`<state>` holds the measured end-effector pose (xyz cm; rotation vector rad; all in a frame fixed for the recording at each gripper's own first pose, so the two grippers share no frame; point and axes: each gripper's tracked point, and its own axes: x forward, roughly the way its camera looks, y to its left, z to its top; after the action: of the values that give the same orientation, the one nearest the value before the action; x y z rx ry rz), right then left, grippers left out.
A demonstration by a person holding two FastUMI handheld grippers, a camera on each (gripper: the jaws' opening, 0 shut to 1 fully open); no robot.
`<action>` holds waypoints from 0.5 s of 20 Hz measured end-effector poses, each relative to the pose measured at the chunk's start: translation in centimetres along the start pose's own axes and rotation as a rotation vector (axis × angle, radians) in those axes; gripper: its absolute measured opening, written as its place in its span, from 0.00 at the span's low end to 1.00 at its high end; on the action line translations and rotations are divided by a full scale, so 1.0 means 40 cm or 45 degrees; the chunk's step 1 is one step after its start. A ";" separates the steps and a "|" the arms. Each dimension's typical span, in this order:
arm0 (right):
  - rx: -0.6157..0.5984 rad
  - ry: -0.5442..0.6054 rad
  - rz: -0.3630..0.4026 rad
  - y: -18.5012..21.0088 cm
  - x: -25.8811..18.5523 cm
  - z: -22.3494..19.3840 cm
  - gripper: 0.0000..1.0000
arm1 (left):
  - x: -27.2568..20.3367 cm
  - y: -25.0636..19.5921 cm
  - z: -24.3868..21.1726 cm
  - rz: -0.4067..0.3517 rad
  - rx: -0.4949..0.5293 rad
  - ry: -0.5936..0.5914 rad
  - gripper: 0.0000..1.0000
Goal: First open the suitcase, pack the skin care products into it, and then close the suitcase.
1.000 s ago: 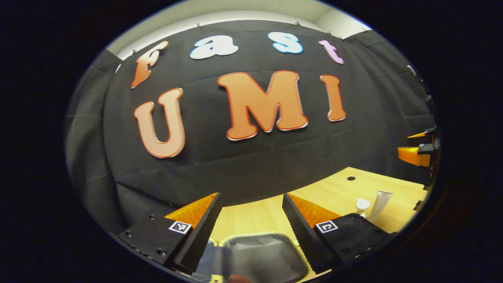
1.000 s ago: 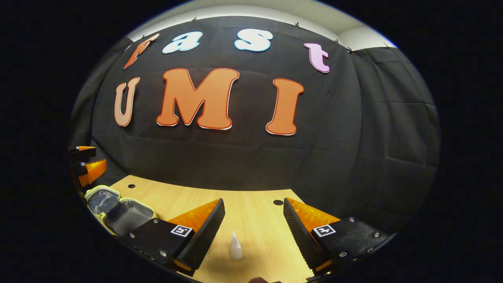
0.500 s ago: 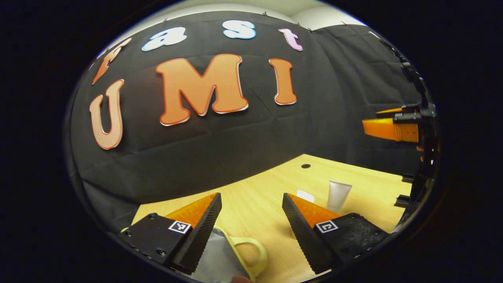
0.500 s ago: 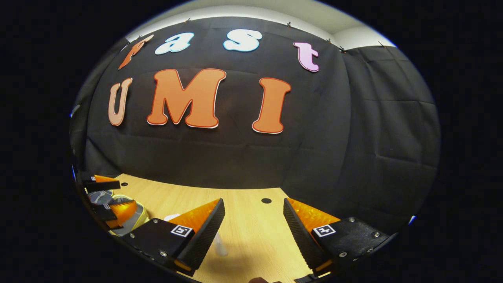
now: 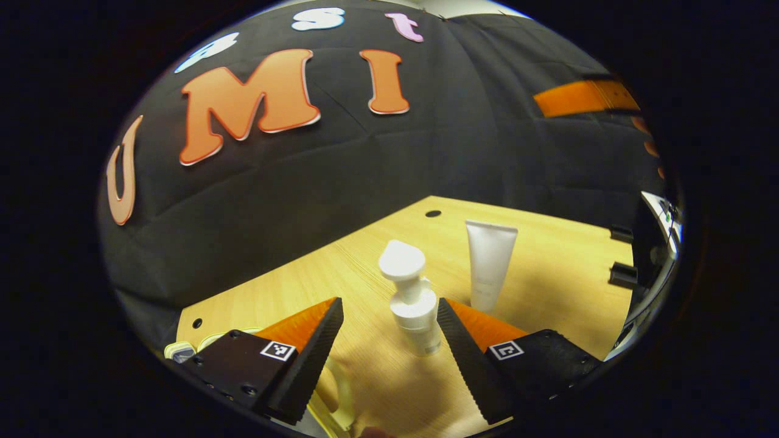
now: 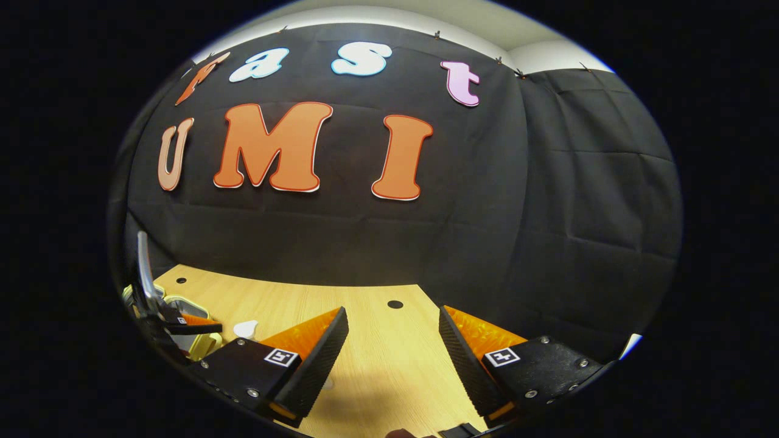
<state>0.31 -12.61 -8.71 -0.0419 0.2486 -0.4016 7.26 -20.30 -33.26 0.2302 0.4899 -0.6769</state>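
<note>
Pump bottle [image 5: 414, 304] partly behind (open) left gripper [image 5: 389, 322]

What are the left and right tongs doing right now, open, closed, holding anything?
Left tongs: open, holding nothing, pump bottle just ahead between the fingers.
Right tongs: open, empty, above the table.

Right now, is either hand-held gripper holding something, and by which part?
Nothing is held. The left hand-held gripper is open, with the white pump bottle standing untouched between its fingers. The right hand-held gripper is open over bare table.
</note>
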 end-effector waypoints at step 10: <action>-0.030 0.057 -0.044 -0.058 -0.018 -0.034 0.96 | 0.149 -0.086 -0.101 -0.098 -0.067 0.153 0.99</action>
<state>-1.56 -14.43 -9.63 -0.0601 0.2970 -0.4346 7.57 -24.70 -39.92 0.2036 0.6332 -0.7270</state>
